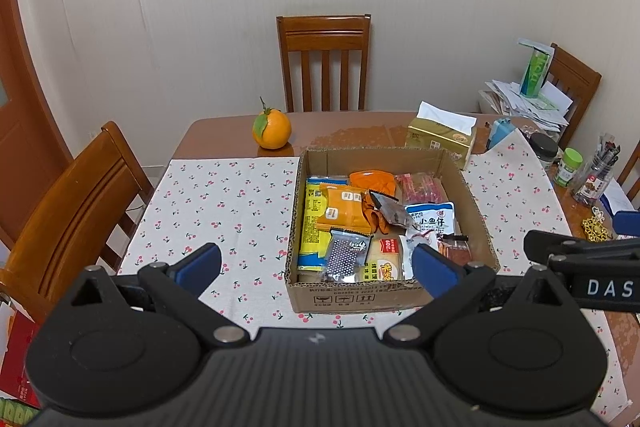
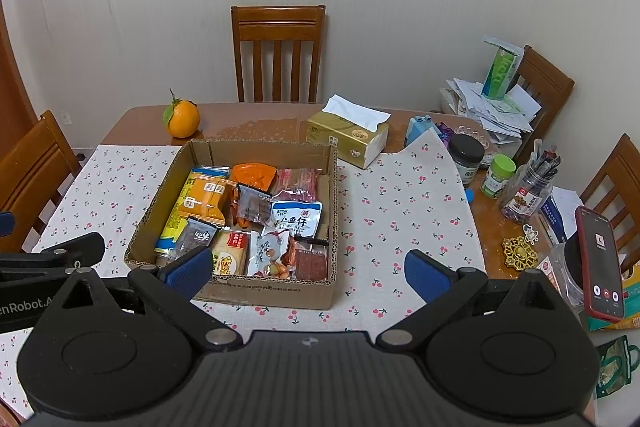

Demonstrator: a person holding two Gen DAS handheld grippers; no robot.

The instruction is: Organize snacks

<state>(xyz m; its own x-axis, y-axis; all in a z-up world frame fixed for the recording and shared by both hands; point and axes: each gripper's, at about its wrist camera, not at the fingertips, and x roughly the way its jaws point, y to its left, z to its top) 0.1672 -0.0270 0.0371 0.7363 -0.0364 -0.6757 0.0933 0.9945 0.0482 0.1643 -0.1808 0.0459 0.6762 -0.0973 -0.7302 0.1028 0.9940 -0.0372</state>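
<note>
A shallow cardboard box [image 1: 362,297] [image 2: 272,293] sits on the cherry-print cloth [image 1: 224,203] [image 2: 400,211], filled with several snack packets: an orange packet [image 1: 344,213] [image 2: 204,201], a yellow bag [image 1: 310,239], a white fish-snack bag [image 1: 432,219] [image 2: 298,219], red packets [image 2: 298,181]. My left gripper [image 1: 316,265] is open and empty, held above the box's near-left edge. My right gripper [image 2: 308,273] is open and empty, above the box's near-right corner.
An orange [image 1: 272,129] [image 2: 182,119] and a gold tissue box [image 1: 440,137] [image 2: 348,139] stand behind the box. Jars, a pen cup [image 2: 528,187], papers [image 2: 492,107] and a phone [image 2: 600,263] crowd the right side. Wooden chairs [image 1: 324,63] surround the table.
</note>
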